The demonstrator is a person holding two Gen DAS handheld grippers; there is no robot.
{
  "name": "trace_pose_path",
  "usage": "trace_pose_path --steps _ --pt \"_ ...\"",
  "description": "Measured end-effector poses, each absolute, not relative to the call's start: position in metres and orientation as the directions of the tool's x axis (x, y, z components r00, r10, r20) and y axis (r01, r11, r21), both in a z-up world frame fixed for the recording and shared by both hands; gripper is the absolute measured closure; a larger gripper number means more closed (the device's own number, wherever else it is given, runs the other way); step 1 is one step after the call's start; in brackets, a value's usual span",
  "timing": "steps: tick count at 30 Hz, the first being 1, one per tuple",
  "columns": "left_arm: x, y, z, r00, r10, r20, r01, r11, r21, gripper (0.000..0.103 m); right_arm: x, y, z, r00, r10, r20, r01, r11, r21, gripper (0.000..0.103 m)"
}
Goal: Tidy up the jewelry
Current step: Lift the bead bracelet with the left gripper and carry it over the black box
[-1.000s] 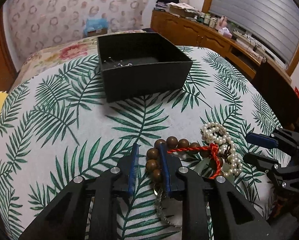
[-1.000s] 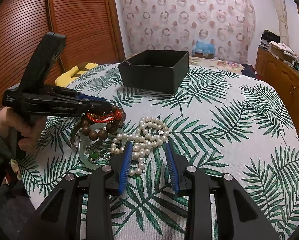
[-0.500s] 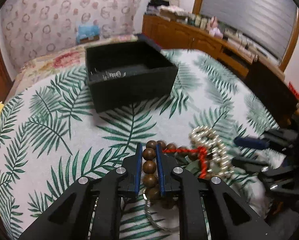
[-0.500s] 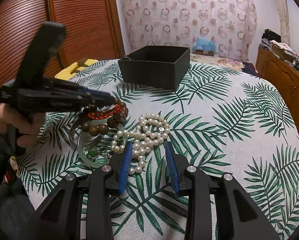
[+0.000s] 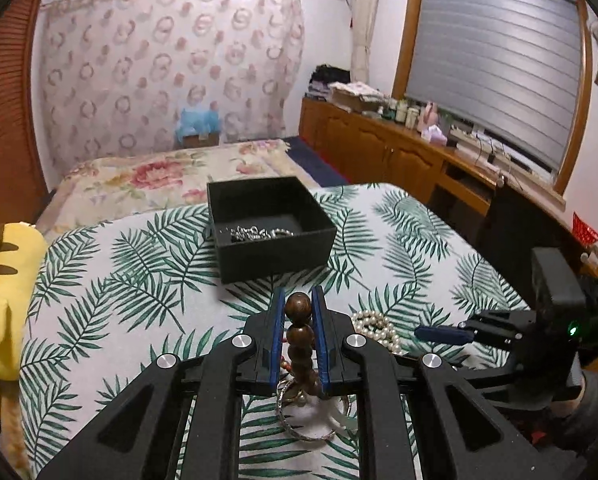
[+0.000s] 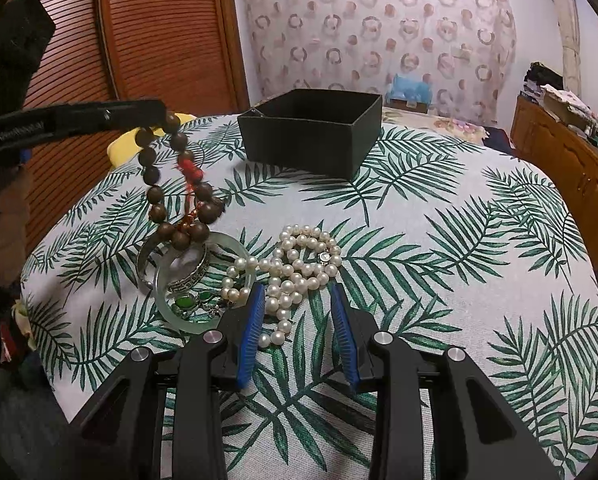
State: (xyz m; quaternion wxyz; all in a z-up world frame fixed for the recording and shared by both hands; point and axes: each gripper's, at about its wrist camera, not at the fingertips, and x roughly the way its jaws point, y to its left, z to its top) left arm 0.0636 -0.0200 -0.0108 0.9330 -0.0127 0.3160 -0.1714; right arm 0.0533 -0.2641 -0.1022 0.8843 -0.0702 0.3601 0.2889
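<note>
Holding silver chains (image 5: 259,234), black box (image 5: 275,258); left tool (image 5: 297,318) clamps wooden bracelet (image 6: 171,184); right tool (image 6: 299,320) half-open, empty.

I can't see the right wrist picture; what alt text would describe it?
At left, the left gripper holds a wooden bead bracelet in the air above a jade bangle on a palm-leaf tablecloth. The right gripper hovers open over a pearl necklace, with a black box behind.

We cannot make out the small silver pieces (image 5: 261,234) inside the square black box (image 5: 277,256); its walls hide its inside from the right wrist view. The silver bangle (image 5: 305,432) is half covered by the left gripper (image 5: 297,322).
</note>
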Motion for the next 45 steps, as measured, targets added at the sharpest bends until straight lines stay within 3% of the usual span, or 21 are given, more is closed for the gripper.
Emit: trace_pose_path --steps 24,36,42,45 --pt "0.047 0.019 0.015 0.810 -0.275 -0.518 0.245 0.961 -0.127 0.091 0.084 -0.199 -0.074 0.511 0.529 -0.677 -0.689 0.723 0.045 0.067" --pt "0.044 0.052 0.005 0.819 -0.228 -0.526 0.180 0.973 -0.141 0.091 0.132 -0.135 -0.088 0.407 0.502 -0.763 -0.740 0.671 0.046 0.085" --pt "0.045 0.058 0.000 0.816 -0.214 -0.537 0.162 0.976 -0.143 0.091 0.142 -0.122 -0.097 0.407 0.441 -0.800 -0.748 0.664 -0.015 0.086" --pt "0.047 0.059 -0.001 0.814 -0.211 -0.540 0.161 0.977 -0.140 0.091 0.140 -0.122 -0.099 0.410 0.432 -0.803 -0.758 0.651 -0.036 0.092"
